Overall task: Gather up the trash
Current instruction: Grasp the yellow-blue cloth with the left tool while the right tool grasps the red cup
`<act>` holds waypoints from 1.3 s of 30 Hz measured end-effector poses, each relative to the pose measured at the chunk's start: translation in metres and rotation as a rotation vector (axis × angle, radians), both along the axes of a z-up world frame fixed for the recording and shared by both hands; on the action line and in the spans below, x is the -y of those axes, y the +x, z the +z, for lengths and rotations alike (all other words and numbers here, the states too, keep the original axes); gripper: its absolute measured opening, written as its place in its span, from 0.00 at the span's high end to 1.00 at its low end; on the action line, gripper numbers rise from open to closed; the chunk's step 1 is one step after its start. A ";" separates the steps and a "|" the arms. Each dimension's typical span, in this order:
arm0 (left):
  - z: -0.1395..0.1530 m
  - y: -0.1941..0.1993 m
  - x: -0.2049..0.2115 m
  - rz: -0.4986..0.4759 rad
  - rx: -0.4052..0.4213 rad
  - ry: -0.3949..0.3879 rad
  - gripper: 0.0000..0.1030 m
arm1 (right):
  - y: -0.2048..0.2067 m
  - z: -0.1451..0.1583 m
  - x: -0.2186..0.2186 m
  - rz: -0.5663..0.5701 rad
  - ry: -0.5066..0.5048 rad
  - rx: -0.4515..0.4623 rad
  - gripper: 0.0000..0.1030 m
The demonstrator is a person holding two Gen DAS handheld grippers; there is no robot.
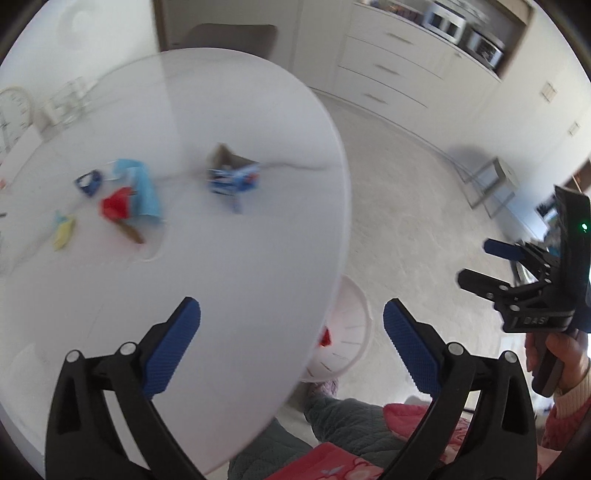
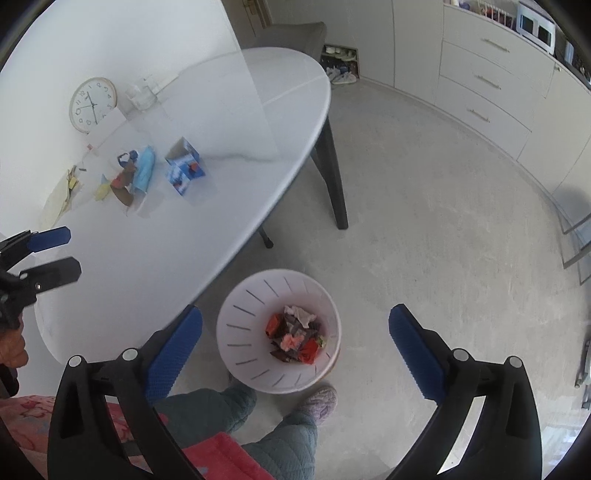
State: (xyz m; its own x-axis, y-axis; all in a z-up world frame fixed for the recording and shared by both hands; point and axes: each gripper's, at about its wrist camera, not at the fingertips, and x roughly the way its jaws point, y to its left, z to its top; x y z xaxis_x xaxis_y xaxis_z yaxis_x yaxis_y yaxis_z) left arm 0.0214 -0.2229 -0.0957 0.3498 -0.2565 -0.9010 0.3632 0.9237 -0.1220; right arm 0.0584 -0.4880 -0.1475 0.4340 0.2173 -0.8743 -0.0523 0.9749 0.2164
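A white slotted waste bin [image 2: 243,325] stands on the floor beside the table, holding several crumpled scraps [image 2: 297,338]; in the left wrist view only part of the bin [image 1: 351,332] shows under the table edge. On the white table [image 2: 207,229] lie a blue-and-white carton [image 2: 184,166], a light blue wrapper [image 2: 144,171], a red scrap [image 1: 115,207], a yellow scrap [image 1: 64,232] and a small dark blue piece [image 1: 88,181]. My left gripper [image 1: 291,350] is open and empty above the table's near edge. My right gripper [image 2: 295,349] is open and empty above the bin.
A wall clock [image 2: 92,104], white card and clear glass container [image 2: 140,94] stand at the table's far side. A grey chair [image 2: 295,35] is behind it. White drawers [image 2: 484,88] line the far wall. The person's legs and slipper [image 2: 321,400] are by the bin.
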 end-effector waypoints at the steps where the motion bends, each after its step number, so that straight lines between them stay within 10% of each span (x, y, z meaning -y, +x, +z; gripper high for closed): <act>1: 0.003 0.005 -0.016 0.033 0.006 0.001 0.08 | 0.006 0.004 -0.008 0.011 -0.002 0.010 0.03; 14: 0.001 0.061 -0.183 0.308 0.054 0.015 0.08 | 0.070 0.031 -0.127 0.157 0.005 0.060 0.03; 27: -0.040 0.161 -0.259 0.075 0.051 0.099 0.08 | 0.145 0.015 -0.257 0.232 0.080 0.010 0.03; 39: -0.101 0.224 -0.268 -0.043 -0.062 0.108 0.20 | 0.162 -0.002 -0.285 0.152 0.060 -0.066 0.03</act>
